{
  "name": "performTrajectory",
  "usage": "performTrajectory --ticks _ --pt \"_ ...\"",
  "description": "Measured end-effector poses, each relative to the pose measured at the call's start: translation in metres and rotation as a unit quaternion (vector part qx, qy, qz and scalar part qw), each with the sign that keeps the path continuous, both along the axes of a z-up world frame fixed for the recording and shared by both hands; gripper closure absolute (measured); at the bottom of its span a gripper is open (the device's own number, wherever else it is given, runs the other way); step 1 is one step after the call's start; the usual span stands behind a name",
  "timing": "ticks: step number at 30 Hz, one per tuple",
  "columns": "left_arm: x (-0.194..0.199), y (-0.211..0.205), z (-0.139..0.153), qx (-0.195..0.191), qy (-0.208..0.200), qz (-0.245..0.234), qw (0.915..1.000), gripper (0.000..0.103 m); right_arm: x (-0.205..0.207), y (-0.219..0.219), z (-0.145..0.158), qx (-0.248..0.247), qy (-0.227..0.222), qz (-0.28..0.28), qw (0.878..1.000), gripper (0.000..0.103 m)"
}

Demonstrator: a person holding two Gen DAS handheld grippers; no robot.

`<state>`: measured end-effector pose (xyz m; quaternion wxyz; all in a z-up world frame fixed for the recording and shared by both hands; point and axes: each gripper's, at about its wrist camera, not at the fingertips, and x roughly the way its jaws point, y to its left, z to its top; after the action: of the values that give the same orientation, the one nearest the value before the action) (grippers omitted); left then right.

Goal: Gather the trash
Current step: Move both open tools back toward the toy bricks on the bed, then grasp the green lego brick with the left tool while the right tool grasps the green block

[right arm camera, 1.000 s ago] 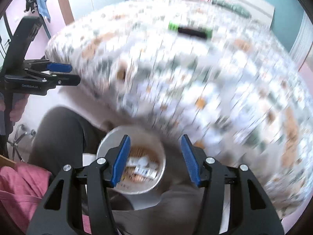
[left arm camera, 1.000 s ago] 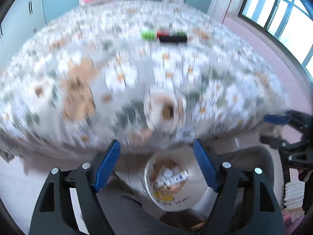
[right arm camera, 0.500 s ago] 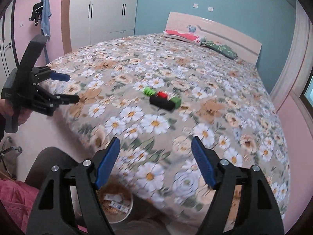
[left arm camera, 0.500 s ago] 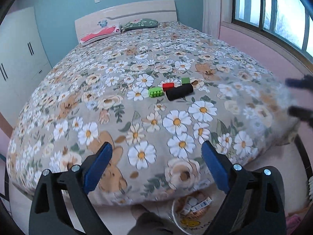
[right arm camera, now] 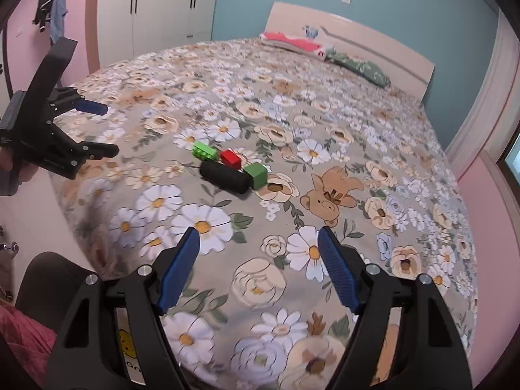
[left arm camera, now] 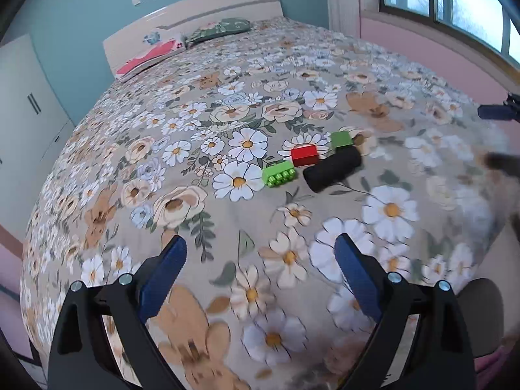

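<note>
Right gripper (right arm camera: 258, 255) empty, jaws apart, lower frame. Centre: black cylinder (right arm camera: 225, 177) touching red block (right arm camera: 231, 158), green blocks. Left gripper (right arm camera: 102, 130) upper left.

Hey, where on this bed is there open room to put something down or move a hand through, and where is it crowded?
Only the middle is crowded: the black roll, light green brick, red block and dark green block huddle together. The bedspread lies bare from that cluster up to the pillows, and between it and the left gripper and right gripper, both open and empty.
</note>
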<state>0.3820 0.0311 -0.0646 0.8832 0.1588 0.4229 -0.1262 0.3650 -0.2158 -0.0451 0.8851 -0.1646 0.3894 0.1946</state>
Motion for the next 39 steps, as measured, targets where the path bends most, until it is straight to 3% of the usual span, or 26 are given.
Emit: performTrajectory --ticks 13,25,28,36,39 --pt "0.092 -0.013 -0.057 0.003 0.048 -0.052 0.9974 0.009 0.124 0.017 -0.087 -0.018 0.066 0.011 0.998 0.028" --pt "0.14 -0.029 -0.092 0.001 0.074 -0.101 0.9921 0.011 0.178 0.042 -0.12 -0.003 0.1 0.068 0.993 0.028" --pt "0.147 -0.033 -0.1 0.003 0.088 -0.108 0.9903 0.026 0.186 0.047 -0.123 -0.011 0.097 0.073 0.993 0.032" --pt "0.158 -0.027 -0.101 -0.024 0.1 -0.102 0.9895 0.041 0.204 0.057 -0.125 0.002 0.103 0.094 0.99 0.05" --pt "0.162 -0.026 -0.101 -0.035 0.104 -0.098 0.9892 0.048 0.209 0.057 -0.126 0.016 0.109 0.099 0.989 0.061"
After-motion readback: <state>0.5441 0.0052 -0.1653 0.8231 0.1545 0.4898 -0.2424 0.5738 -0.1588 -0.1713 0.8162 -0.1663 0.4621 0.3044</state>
